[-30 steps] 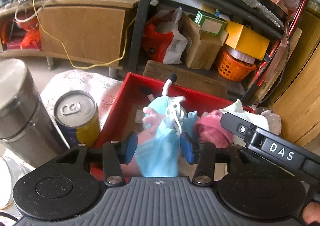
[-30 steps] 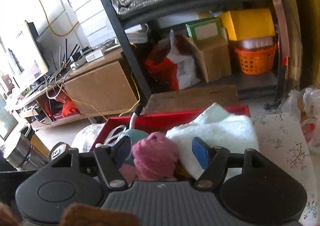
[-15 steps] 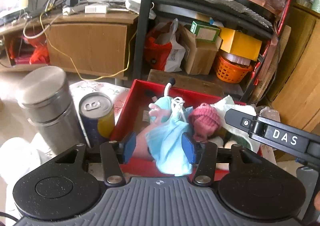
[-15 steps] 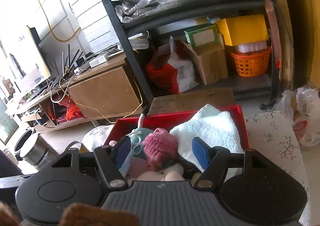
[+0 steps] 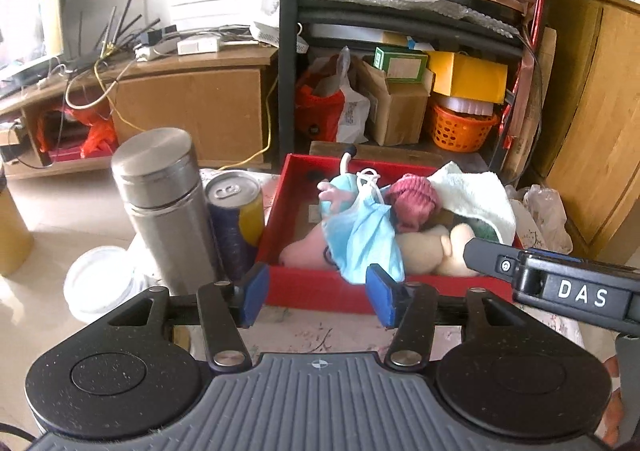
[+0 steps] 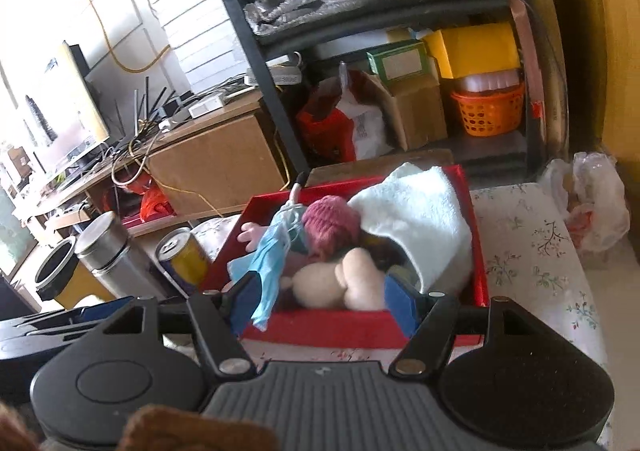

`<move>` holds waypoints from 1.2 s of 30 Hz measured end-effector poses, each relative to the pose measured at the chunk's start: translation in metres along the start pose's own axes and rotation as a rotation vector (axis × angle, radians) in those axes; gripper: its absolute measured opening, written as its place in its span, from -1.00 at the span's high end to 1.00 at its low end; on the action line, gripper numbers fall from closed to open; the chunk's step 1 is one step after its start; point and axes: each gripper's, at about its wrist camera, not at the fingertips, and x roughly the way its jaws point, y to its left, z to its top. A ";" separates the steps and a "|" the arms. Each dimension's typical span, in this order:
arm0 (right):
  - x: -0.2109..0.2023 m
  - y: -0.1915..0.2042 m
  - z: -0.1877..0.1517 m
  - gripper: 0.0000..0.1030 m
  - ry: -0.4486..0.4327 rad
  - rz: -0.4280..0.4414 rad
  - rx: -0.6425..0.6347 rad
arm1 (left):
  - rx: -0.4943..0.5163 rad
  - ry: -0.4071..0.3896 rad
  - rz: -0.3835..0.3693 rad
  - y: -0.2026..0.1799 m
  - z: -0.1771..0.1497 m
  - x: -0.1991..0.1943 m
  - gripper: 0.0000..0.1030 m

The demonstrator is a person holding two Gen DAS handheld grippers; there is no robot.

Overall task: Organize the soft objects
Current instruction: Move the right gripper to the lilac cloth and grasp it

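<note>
A red box (image 5: 316, 289) (image 6: 360, 331) on the floral-cloth table holds soft things: a light blue face mask (image 5: 360, 235) (image 6: 272, 271) draped over its front wall, a pink plush (image 5: 300, 251), a pink knitted ball (image 5: 412, 199) (image 6: 332, 223), a cream plush (image 5: 428, 247) (image 6: 336, 283) and a white towel (image 5: 472, 195) (image 6: 420, 223). My left gripper (image 5: 318, 295) is open and empty, just in front of the box. My right gripper (image 6: 324, 303) is open and empty at the box's front wall; its body shows in the left wrist view (image 5: 560, 287).
A steel flask (image 5: 168, 203) (image 6: 112, 255) and a blue and yellow can (image 5: 236, 219) (image 6: 184, 255) stand left of the box. A white lid (image 5: 100, 283) lies further left. A plastic bag (image 6: 592, 203) sits at the right. Cluttered shelves stand behind.
Both grippers have pulled back and up from the box. The mask and the pink ball, earlier between the fingers, now lie in the box.
</note>
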 end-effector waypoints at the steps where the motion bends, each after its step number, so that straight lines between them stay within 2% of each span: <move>1: -0.003 0.004 -0.003 0.23 0.001 0.003 -0.012 | 0.006 -0.003 0.001 0.002 -0.002 -0.002 -0.06; 11: -0.008 0.024 -0.036 0.23 0.063 0.022 -0.077 | 0.031 -0.001 0.010 0.011 -0.018 -0.017 -0.09; 36: -0.013 0.020 -0.079 0.23 0.155 -0.003 -0.103 | 0.048 0.033 0.001 0.015 -0.055 -0.035 -0.16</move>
